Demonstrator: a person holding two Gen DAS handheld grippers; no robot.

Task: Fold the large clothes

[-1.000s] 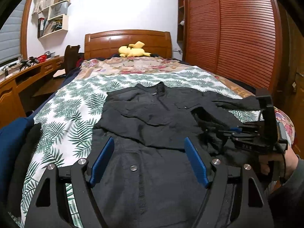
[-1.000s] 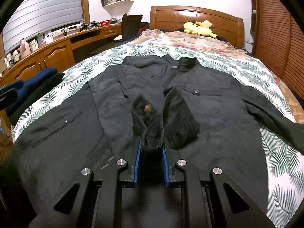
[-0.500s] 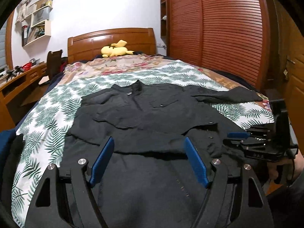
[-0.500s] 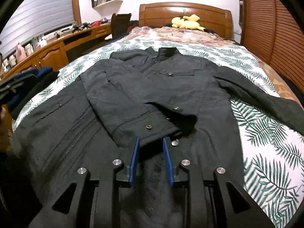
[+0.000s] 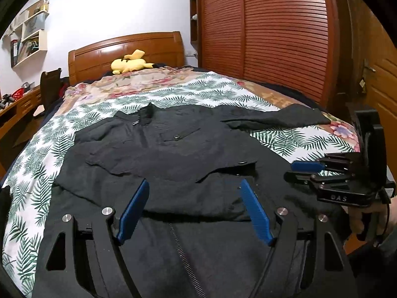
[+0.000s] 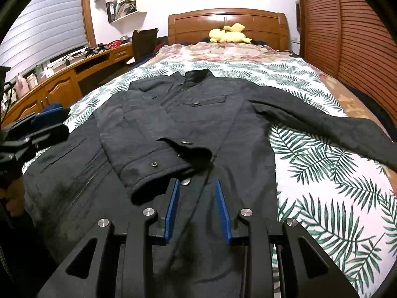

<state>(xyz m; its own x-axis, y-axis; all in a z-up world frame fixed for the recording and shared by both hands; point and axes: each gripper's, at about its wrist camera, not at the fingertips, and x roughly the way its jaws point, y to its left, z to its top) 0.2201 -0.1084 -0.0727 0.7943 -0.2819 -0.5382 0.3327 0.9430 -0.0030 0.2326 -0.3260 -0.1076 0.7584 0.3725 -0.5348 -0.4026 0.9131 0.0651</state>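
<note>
A large black jacket (image 5: 173,154) lies face up on the bed, collar toward the headboard; it also shows in the right wrist view (image 6: 198,124). Its left sleeve (image 6: 158,159) is folded across the chest, the cuff lying just ahead of my right gripper. The other sleeve (image 6: 322,124) stretches out to the right over the bedspread. My left gripper (image 5: 193,186) is open and empty above the jacket's lower part. My right gripper (image 6: 196,183) is open and empty over the jacket front; it also appears in the left wrist view (image 5: 297,170).
The bed has a palm-leaf bedspread (image 6: 335,186) and a wooden headboard (image 6: 228,24) with a yellow plush toy (image 6: 228,34). A wooden desk (image 6: 62,79) runs along the left. A slatted wardrobe (image 5: 273,37) stands on the right. Dark blue clothing (image 6: 53,109) lies at the bed's left edge.
My right gripper has opened and let go of the sleeve cuff, which now lies folded across the jacket. Both grippers have drawn back toward the foot of the bed.
</note>
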